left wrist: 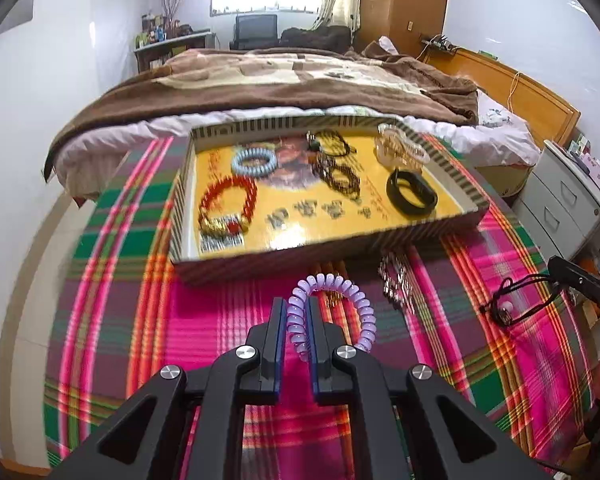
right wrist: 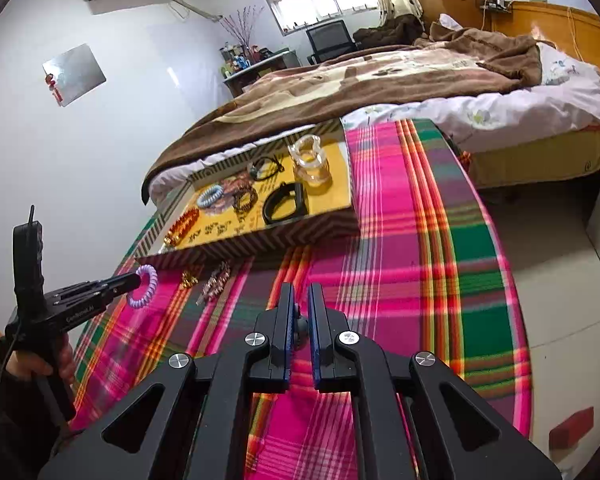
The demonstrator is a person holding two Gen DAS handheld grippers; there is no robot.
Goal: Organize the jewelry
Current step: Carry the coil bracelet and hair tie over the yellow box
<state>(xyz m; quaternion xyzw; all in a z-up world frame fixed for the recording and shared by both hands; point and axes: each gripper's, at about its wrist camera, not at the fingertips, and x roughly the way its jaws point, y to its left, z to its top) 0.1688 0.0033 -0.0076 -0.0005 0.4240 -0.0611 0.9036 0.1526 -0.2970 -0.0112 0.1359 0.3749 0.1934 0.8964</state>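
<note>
The purple coil bracelet [left wrist: 332, 312] is pinched between the nearly closed fingers of the left gripper [left wrist: 296, 320], above the plaid cloth [left wrist: 204, 320]. It should be carried level over the near wall and released in a bare spot of the yellow-floored tray [left wrist: 320, 240]. The right gripper [right wrist: 301, 308] is nearly closed on a dark cord necklace [left wrist: 512, 304].

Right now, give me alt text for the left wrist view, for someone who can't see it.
The left gripper, jaws shut on a purple coil bracelet, hovers over a bright plaid cloth. Ahead, a striped tray holds several bracelets, with a bed beyond.
</note>
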